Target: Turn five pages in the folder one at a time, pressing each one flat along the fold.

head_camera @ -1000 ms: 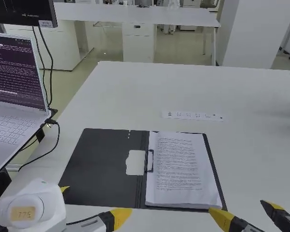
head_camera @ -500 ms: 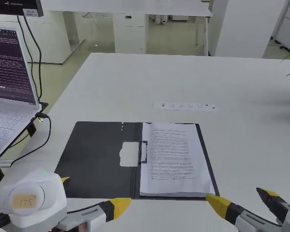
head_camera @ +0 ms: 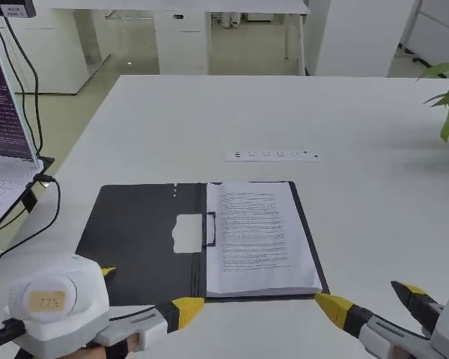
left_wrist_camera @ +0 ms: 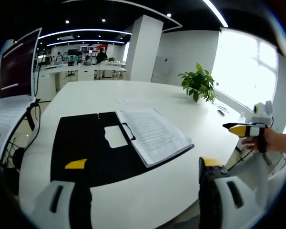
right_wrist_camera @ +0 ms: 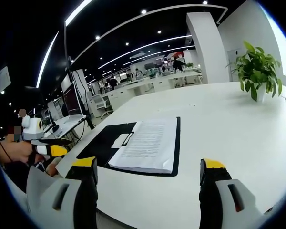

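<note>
White workbench (head_camera: 359, 112): open black folder (head_camera: 135, 239) is laid centrally, printed white pages (head_camera: 258, 239) stacked on its right. Left gripper (head_camera: 146, 289) and right gripper (head_camera: 370, 298) are held spread before it. Only the top one should be pinched.

Matt black folder (head_camera: 135, 250), stack of white printed paper pages (head_camera: 258, 239), smooth matt white table (head_camera: 284, 112)

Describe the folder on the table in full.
The folder is black and thin, lying open and flat on the white table. Its left cover is bare but for a white patch beside a clip at the fold; the right side carries a stack of printed pages, none turned yet.
</note>
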The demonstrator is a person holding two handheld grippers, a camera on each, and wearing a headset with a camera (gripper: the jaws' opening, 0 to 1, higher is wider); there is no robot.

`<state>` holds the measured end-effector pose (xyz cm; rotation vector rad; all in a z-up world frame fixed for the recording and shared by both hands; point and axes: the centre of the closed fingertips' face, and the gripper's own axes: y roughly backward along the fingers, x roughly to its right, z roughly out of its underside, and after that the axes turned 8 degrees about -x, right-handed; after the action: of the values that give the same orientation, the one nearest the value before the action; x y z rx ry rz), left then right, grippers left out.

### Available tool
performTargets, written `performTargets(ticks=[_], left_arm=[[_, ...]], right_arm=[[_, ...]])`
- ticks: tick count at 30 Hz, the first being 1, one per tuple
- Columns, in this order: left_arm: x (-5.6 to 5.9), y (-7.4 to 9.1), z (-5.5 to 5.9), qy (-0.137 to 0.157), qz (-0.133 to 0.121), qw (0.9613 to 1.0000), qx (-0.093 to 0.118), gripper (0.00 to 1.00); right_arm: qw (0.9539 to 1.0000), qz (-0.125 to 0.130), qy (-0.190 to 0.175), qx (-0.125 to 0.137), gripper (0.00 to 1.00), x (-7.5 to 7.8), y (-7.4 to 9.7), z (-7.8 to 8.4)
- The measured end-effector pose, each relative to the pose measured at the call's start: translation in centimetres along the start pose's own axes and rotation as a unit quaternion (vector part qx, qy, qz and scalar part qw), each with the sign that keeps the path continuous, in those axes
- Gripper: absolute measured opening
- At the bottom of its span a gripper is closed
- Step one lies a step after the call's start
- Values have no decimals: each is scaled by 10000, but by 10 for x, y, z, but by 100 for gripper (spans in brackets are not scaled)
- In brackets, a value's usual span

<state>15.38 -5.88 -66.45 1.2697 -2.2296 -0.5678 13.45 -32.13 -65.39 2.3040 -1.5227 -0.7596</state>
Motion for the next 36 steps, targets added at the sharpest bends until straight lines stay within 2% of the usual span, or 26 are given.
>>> performTargets(ticks=[12,17,26,36], left_arm=[[24,-40,4,-466,386,9976,-328,90],[36,-65,4,-702,556,9950,-445,88],[58,-101,1,-1094,779,9896,-524,84],[75,-136,2,-1365,880,9851,-563,77]], right_arm=[[9999,132,-59,3,88,3,0,2],[9998,202,-88,21,88,6,1,2],[9996,261,-15,-47,88,6,0,4],[9994,345,57,-81,88,6,-1,3]])
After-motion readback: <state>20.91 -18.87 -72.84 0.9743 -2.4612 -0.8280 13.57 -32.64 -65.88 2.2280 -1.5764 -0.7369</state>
